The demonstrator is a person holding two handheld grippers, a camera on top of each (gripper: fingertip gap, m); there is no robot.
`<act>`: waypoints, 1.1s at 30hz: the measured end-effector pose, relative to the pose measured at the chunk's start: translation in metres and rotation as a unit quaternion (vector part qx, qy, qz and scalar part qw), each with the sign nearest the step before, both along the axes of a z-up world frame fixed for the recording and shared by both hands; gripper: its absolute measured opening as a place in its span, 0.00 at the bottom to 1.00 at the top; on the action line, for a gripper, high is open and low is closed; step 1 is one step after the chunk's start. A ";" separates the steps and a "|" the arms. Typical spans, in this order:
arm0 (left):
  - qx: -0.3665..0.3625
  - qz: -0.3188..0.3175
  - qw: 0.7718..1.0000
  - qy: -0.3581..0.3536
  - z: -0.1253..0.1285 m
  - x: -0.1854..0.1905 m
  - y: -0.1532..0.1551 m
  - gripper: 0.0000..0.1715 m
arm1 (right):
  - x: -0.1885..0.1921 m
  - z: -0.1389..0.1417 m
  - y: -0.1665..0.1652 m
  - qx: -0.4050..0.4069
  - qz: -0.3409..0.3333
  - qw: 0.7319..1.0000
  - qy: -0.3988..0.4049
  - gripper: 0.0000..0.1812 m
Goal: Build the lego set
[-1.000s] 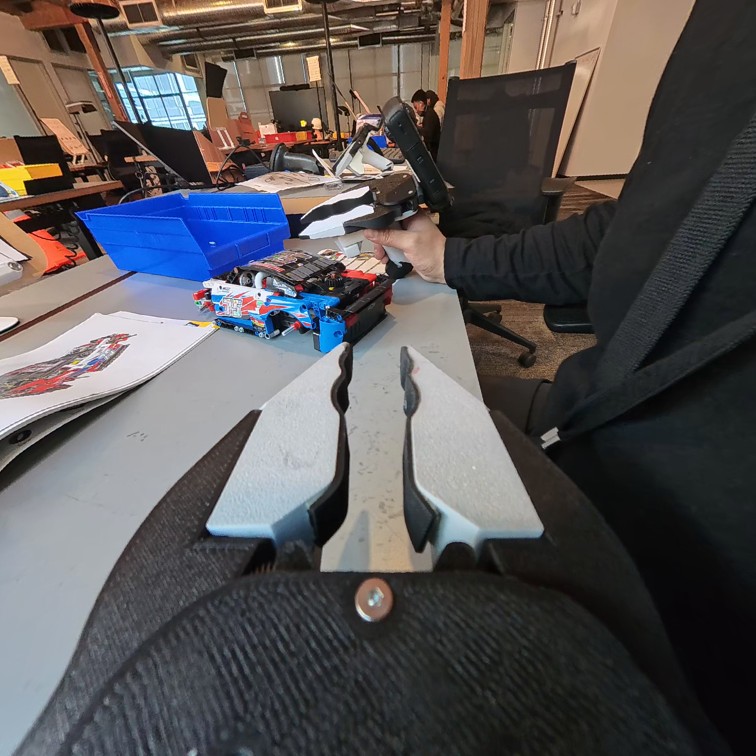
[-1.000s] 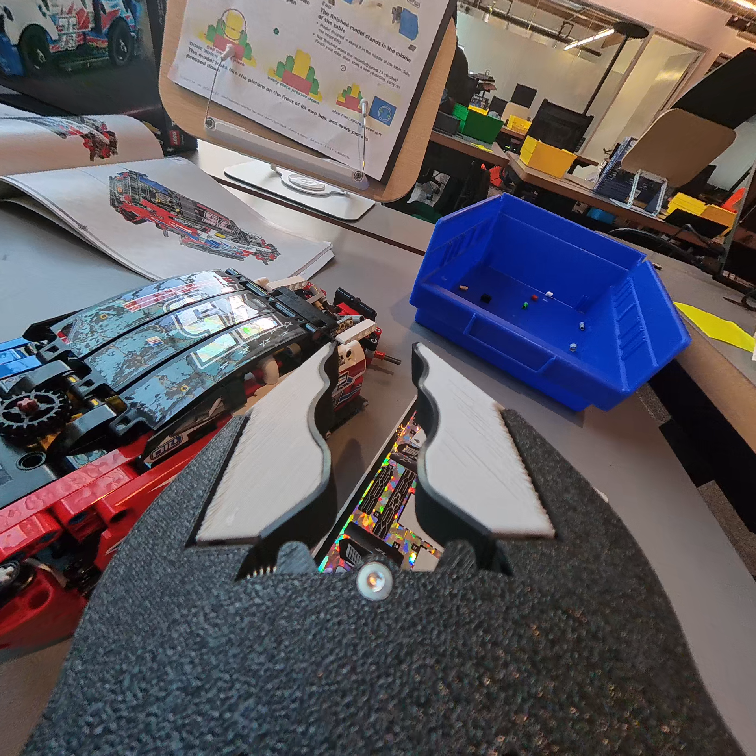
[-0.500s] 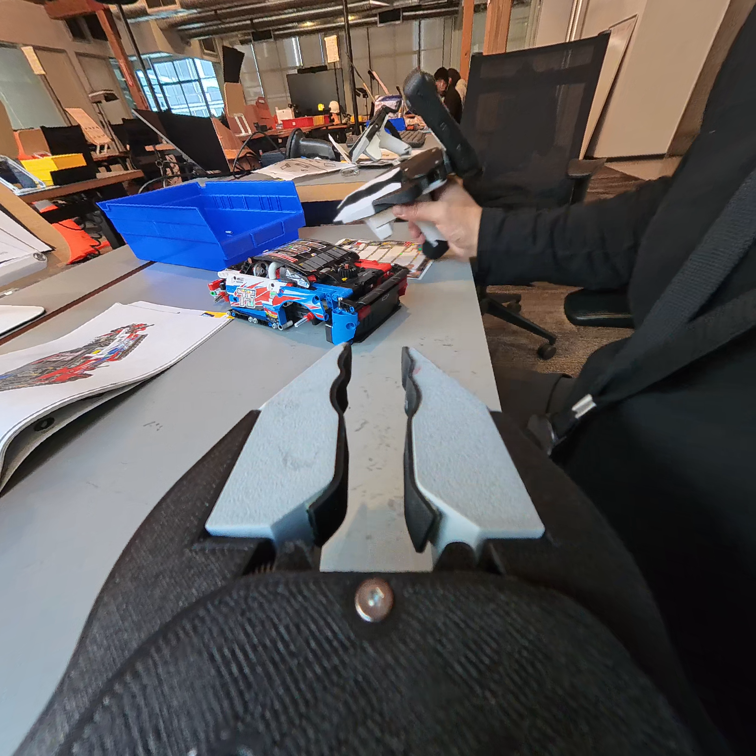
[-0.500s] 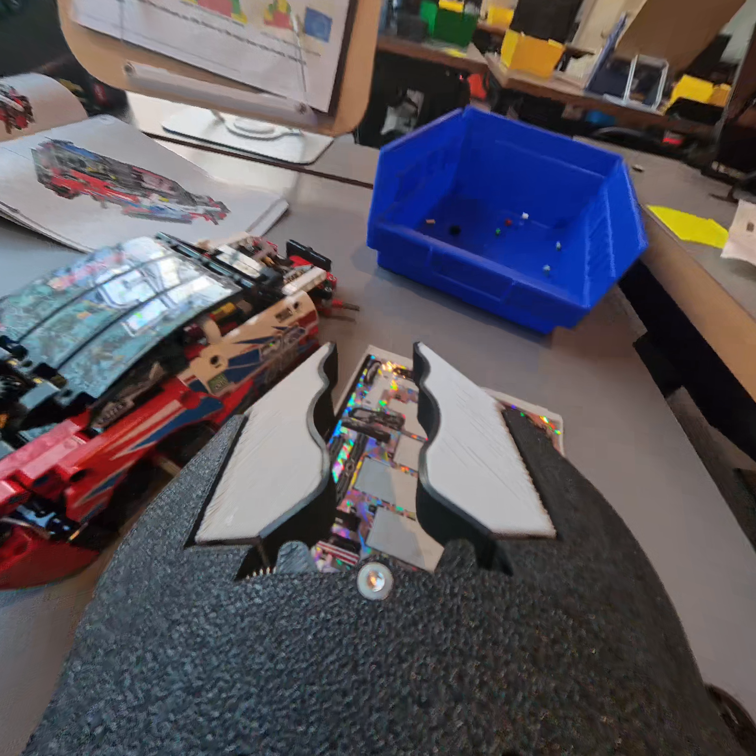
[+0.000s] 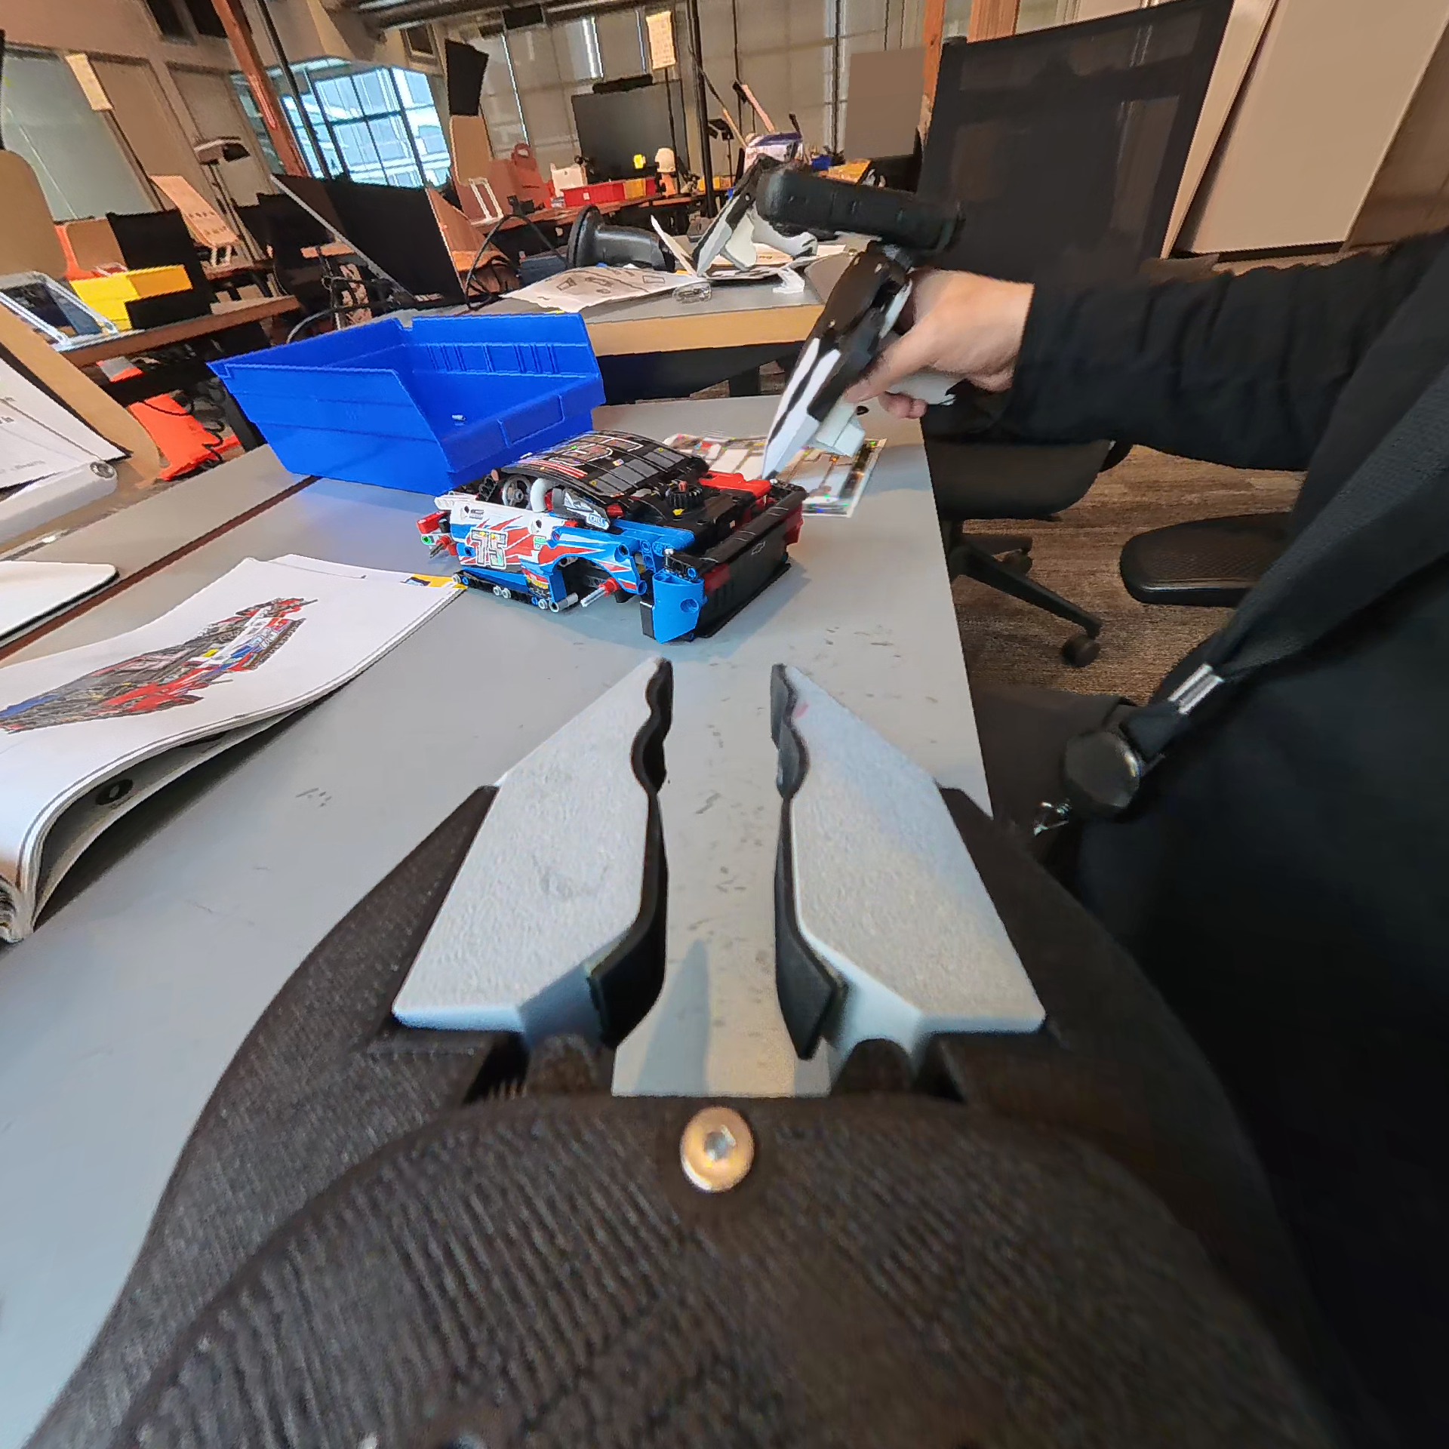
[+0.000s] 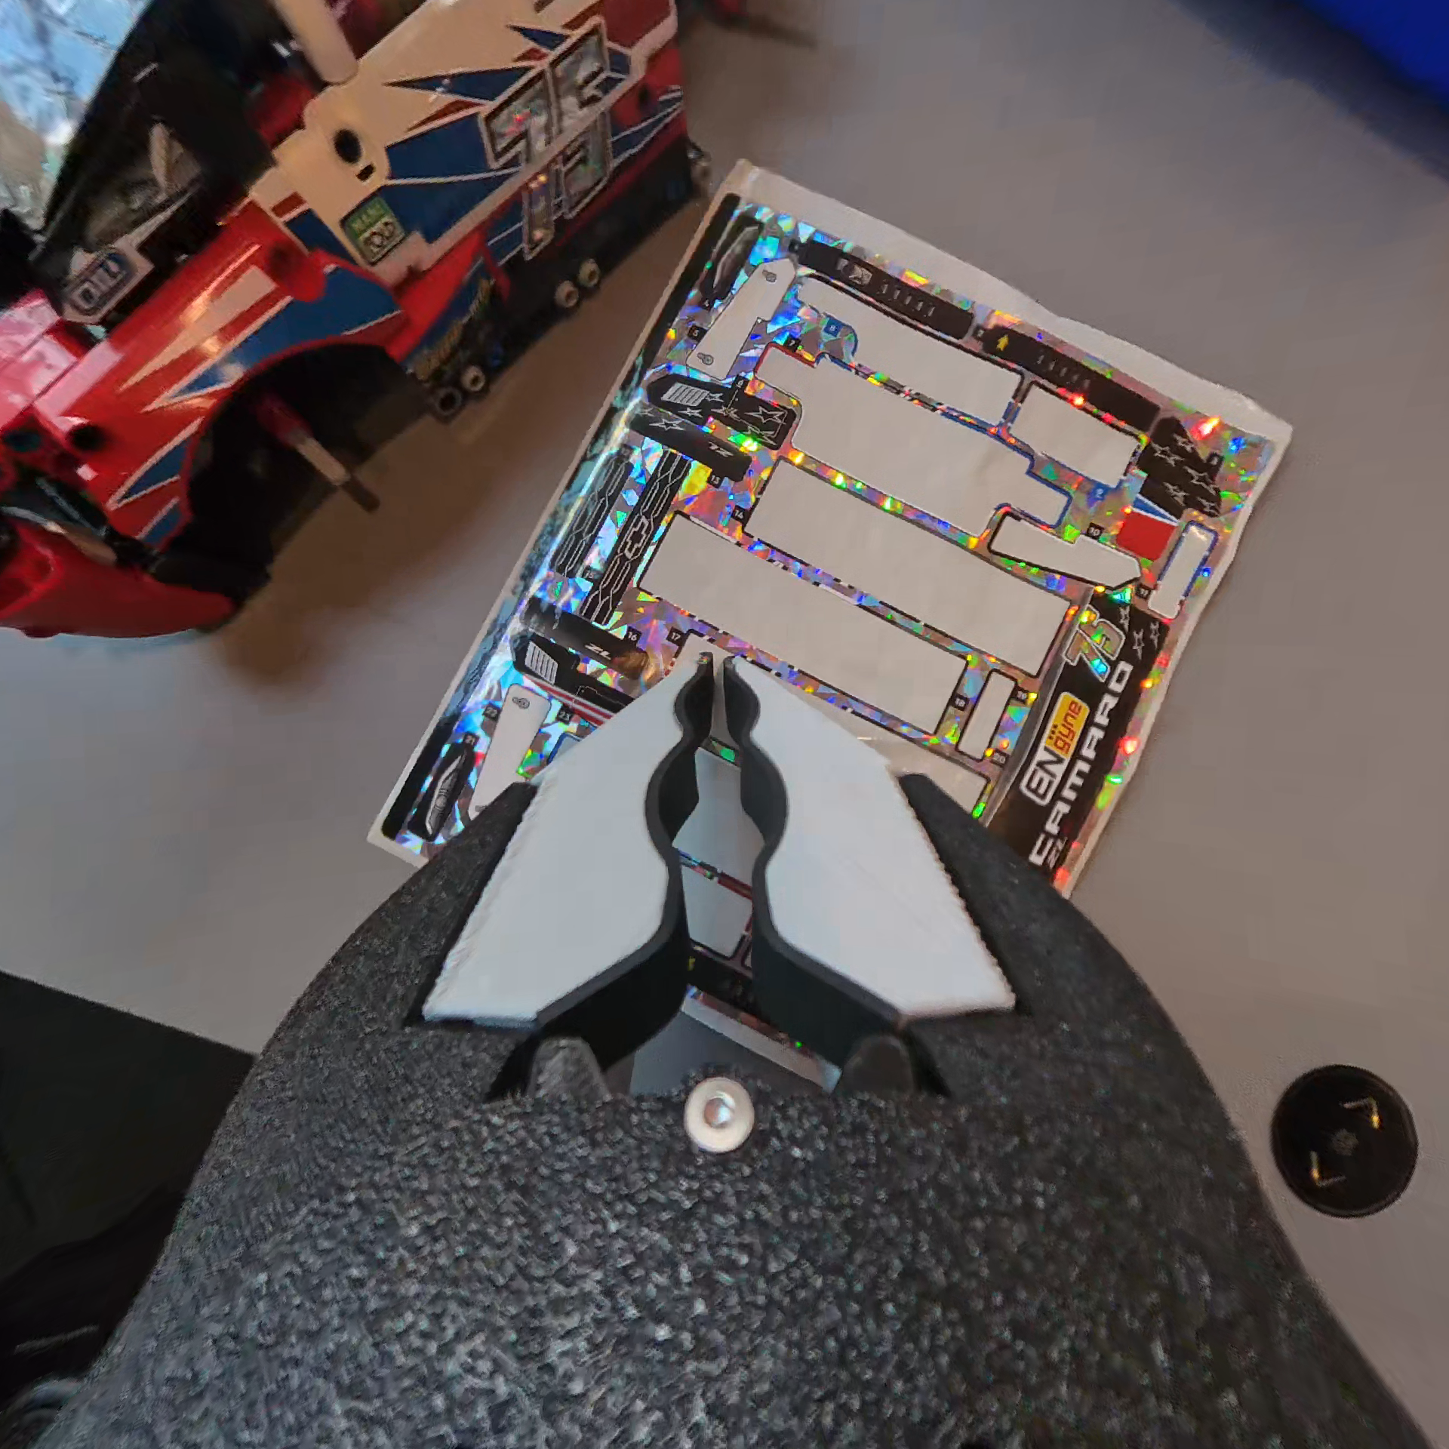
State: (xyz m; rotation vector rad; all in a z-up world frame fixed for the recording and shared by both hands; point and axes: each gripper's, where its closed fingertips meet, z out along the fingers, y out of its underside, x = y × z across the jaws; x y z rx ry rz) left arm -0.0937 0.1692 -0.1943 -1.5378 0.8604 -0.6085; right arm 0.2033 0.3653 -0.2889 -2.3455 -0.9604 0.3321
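The left wrist view sits low over the near end of the grey bench (image 5: 235,902), facing along it past its own tool (image 5: 720,690) toward the lego car (image 5: 611,533) at 12 o'clock, well off. The right wrist view looks steeply down from close above the sticker sheet (image 6: 902,502), the car's side (image 6: 314,274) at 10 o'clock. Both views share the car, the sheet (image 5: 831,470) and the right tool (image 6: 715,666), which the left view shows at 1 o'clock (image 5: 772,463).

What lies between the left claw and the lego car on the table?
Only bare grey table separates the left claw from the lego car, as the left wrist view shows.
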 end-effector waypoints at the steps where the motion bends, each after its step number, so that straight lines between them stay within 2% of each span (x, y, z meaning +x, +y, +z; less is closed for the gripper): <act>1: 0.000 0.002 1.000 0.001 0.000 0.000 0.000 0.13 | -0.005 0.000 -0.005 -0.006 0.012 1.000 0.002 0.02; 3: -0.001 0.004 1.000 0.004 -0.001 0.000 0.001 0.13 | -0.014 0.003 -0.015 -0.015 0.035 0.999 0.009 0.04; 6: -0.003 0.009 1.000 0.010 -0.003 0.000 0.003 0.13 | -0.013 0.018 -0.020 0.001 0.034 0.999 0.028 0.08; 9: -0.005 0.015 1.000 0.020 -0.005 0.001 0.005 0.13 | 0.000 0.034 -0.028 0.007 0.034 0.998 0.044 0.08; 12: -0.008 0.018 0.999 0.033 -0.009 0.002 0.006 0.15 | 0.022 0.037 -0.037 0.014 0.033 0.999 0.028 0.10; 18: -0.011 0.036 0.998 0.048 -0.013 0.002 0.011 0.15 | 0.055 0.030 -0.051 0.021 0.031 0.999 0.015 0.11; 24: -0.010 0.053 0.998 0.023 -0.007 -0.005 0.015 0.17 | 0.065 0.027 -0.052 0.035 0.053 0.998 0.025 0.11; 27: -0.016 0.058 0.998 0.011 -0.005 -0.008 0.017 0.19 | 0.057 0.022 -0.050 0.026 0.083 0.996 0.037 0.11; 30: -0.028 0.082 0.996 0.005 -0.006 -0.014 0.024 0.20 | 0.054 0.001 -0.052 0.003 0.126 0.992 0.000 0.10; 33: -0.029 0.114 0.993 0.009 -0.007 -0.019 0.031 0.20 | 0.058 -0.002 -0.058 -0.010 0.158 0.987 -0.012 0.06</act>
